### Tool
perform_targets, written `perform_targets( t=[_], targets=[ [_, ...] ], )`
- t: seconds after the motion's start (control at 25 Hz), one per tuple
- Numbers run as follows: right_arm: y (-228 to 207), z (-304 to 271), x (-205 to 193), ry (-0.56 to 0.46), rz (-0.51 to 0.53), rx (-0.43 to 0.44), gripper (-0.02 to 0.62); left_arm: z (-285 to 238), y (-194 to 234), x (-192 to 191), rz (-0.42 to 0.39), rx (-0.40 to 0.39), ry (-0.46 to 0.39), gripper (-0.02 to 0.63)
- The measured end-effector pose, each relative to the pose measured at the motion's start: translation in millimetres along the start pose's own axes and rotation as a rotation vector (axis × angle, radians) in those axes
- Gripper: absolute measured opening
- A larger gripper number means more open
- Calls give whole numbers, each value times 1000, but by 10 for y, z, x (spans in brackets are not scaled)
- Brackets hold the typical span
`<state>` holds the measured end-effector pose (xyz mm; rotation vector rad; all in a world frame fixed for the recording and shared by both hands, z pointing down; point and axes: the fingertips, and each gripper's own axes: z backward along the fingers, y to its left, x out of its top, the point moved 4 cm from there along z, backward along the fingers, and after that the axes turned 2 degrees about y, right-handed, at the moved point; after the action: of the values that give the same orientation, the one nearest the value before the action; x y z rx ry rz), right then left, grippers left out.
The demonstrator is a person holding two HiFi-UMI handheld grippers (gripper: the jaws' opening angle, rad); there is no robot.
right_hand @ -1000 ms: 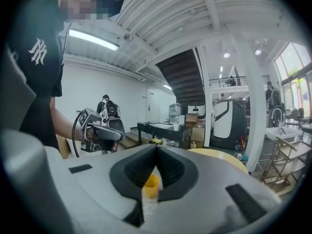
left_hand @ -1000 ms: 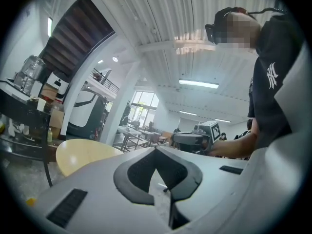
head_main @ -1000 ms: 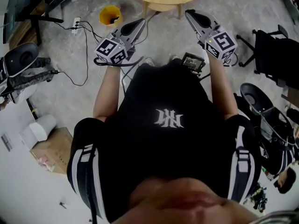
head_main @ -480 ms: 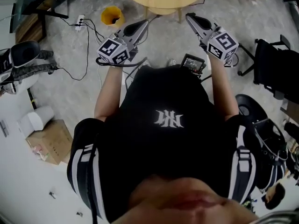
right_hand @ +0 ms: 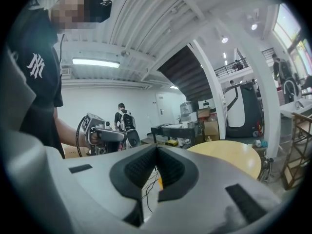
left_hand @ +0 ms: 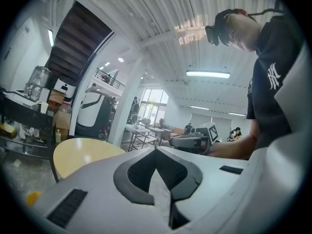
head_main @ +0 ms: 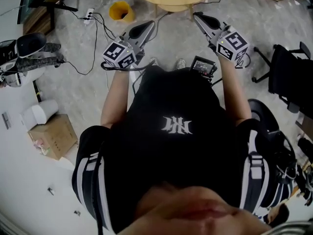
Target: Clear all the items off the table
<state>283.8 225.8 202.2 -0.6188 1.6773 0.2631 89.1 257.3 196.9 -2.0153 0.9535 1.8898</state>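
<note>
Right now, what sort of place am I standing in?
Probably a workshop or lab hall: a power strip on the bare concrete floor, a cardboard box, and an open staircase overhead.

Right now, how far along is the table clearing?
Done, apparently: the round table shows a bare top in both gripper views, though the head view cuts off its far side. In hand: nothing. The left claw and right claw are both shut and empty, held short of the table. Left: no item visible to pick up.
</note>
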Motion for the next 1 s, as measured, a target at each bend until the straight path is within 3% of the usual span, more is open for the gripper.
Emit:
perform_targets(
  t=[0.4,1.0],
  targets=[
    [0,11,-106,-7,-23,35,5,-33,-142,-80,14,15,16,9],
    [136,-23,-61,12,-17,21,5,-117,-45,-42,29,-49,-28,9]
  ],
)
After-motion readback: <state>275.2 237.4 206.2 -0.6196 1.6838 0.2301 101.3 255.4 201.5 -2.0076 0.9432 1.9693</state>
